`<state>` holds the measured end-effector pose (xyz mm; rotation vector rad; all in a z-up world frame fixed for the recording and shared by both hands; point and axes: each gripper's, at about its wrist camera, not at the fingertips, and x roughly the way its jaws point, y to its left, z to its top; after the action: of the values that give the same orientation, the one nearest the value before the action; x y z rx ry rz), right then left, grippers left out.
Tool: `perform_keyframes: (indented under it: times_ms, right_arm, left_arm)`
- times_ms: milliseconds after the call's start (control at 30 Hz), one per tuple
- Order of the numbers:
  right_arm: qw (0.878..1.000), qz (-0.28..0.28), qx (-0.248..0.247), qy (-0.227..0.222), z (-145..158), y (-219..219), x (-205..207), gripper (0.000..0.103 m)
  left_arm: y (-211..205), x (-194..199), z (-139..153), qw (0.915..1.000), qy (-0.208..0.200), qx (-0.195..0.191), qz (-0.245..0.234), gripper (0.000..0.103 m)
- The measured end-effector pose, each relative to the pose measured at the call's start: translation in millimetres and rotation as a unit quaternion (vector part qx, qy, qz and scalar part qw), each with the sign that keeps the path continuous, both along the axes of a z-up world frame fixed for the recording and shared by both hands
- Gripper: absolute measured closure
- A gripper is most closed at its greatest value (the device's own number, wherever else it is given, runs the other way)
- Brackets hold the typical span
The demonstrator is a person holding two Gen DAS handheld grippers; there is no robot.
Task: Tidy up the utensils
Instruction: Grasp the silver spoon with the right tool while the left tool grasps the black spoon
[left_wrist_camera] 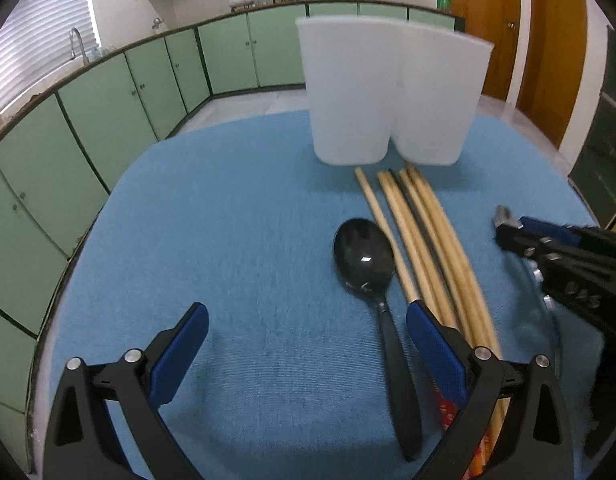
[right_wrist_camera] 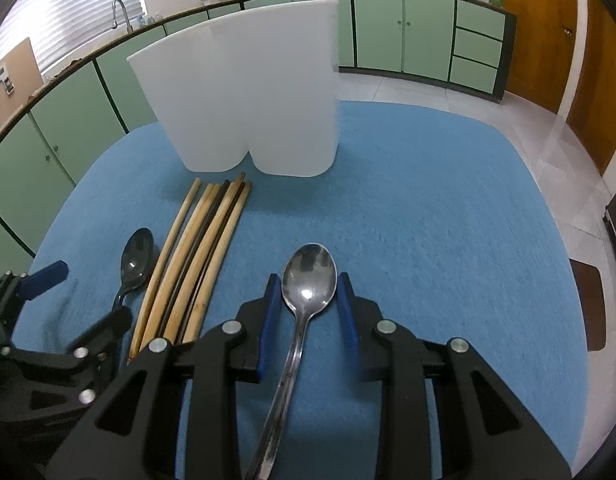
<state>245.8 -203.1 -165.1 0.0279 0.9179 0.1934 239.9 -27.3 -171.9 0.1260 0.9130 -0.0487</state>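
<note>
Spoons come first: right gripper point(right_wrist_camera: 308, 312) straddles the steel spoon point(right_wrist_camera: 308, 280), jaws released, before the white holder point(right_wrist_camera: 243, 92); closing follows. Left gripper point(left_wrist_camera: 308, 360) hangs released.

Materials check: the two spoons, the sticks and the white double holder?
Shiny silver spoon: likely steel, mirror highlight. Glossy black spoon: probably plastic or coated, sharp glint. Tan chopsticks: bamboo or wood, matte; some dark ones unclear. Translucent white twin holder: frosted plastic, by the look.
</note>
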Motion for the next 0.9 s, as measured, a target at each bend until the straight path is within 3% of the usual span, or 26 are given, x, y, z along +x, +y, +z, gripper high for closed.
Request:
perform_keyframes:
  times_ms: [100, 267, 533, 900]
  right_arm:
    - [1.000, 0.000, -0.002, 0.000, 0, 1, 1, 0.076]
    - [0.999, -0.005, -0.031, -0.004, 0, 5, 1, 0.076]
    - [0.998, -0.005, -0.058, -0.005, -5, 3, 3, 0.075]
    - [0.999, -0.006, -0.034, 0.019, -5, -4, 18, 0.068]
  left_arm:
    - [6, 5, -5, 0.9998, 0.018, -0.008, 0.005, 0.005]
    - [19, 9, -2, 0.9995, 0.006, 0.024, 0.019, 0.005]
    - [17, 12, 11, 0.9999, 0.001, -0.014, 0.001, 0.006]
    - [-4, 43, 6, 0.9999, 0.008, -0.002, -0.007, 0.006]
